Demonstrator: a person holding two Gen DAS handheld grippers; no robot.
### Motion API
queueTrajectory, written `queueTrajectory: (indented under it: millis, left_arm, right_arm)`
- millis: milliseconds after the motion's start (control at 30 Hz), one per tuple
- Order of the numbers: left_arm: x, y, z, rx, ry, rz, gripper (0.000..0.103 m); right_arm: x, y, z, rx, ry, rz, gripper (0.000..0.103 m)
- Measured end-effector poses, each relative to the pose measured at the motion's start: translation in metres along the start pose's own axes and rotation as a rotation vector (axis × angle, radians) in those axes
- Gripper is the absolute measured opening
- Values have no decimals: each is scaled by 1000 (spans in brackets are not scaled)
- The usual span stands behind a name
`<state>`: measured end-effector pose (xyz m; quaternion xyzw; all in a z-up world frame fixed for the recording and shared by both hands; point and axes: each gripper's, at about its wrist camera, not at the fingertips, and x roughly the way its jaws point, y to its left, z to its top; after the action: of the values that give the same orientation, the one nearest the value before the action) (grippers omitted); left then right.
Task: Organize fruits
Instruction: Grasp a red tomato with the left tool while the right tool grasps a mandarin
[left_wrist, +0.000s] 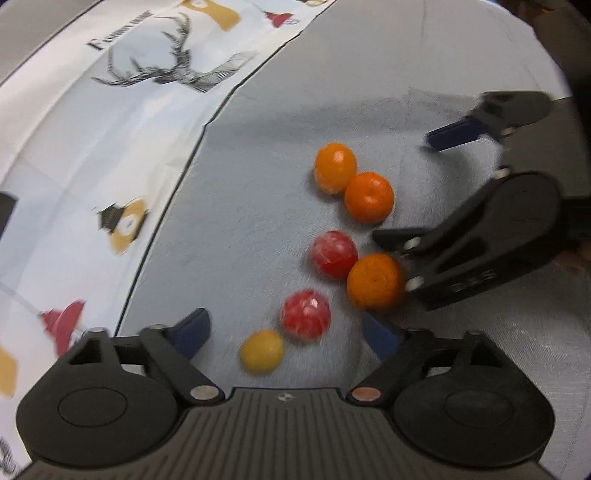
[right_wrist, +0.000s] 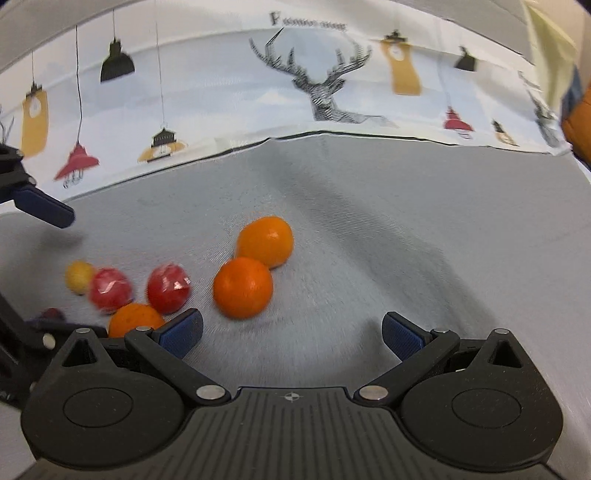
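Note:
Several fruits lie on a grey cloth (left_wrist: 240, 184). In the left wrist view, two oranges (left_wrist: 335, 168) (left_wrist: 369, 197) touch at the far end, a red wrapped fruit (left_wrist: 333, 254) touches a third orange (left_wrist: 376, 282), and nearer lie another red fruit (left_wrist: 306, 314) and a small yellow fruit (left_wrist: 262, 350). My left gripper (left_wrist: 284, 334) is open around the yellow and red fruits, touching neither. My right gripper (right_wrist: 291, 334) is open and empty, just short of the orange pair (right_wrist: 243, 288) (right_wrist: 266, 242). It also shows in the left wrist view (left_wrist: 417, 188) at the right.
A white cloth printed with lamps and a deer head (right_wrist: 325, 92) borders the grey cloth on the far side. An orange and blue object (right_wrist: 578, 114) sits at the far right edge of the right wrist view.

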<state>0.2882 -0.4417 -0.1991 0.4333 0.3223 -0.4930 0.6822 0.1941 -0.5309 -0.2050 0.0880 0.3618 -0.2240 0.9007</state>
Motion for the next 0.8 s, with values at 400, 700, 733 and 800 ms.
queueTrajectory:
  millis: [400, 700, 733, 800]
  left_arm:
    - [-59, 12, -4, -226, -126, -48, 32]
    - [-209, -16, -77, -465, -152, 76, 32]
    - [-224, -23, -87, -479, -147, 97, 32]
    - [-258, -40, -112, -519, -133, 129, 32]
  right_arm:
    - [-54, -15, -11, 50, -84, -59, 36]
    - [-216, -7, -47, 157, -210, 12, 36]
    - [-234, -1, -51, 152, -219, 34, 36]
    - [-262, 13, -58, 136, -223, 78, 36]
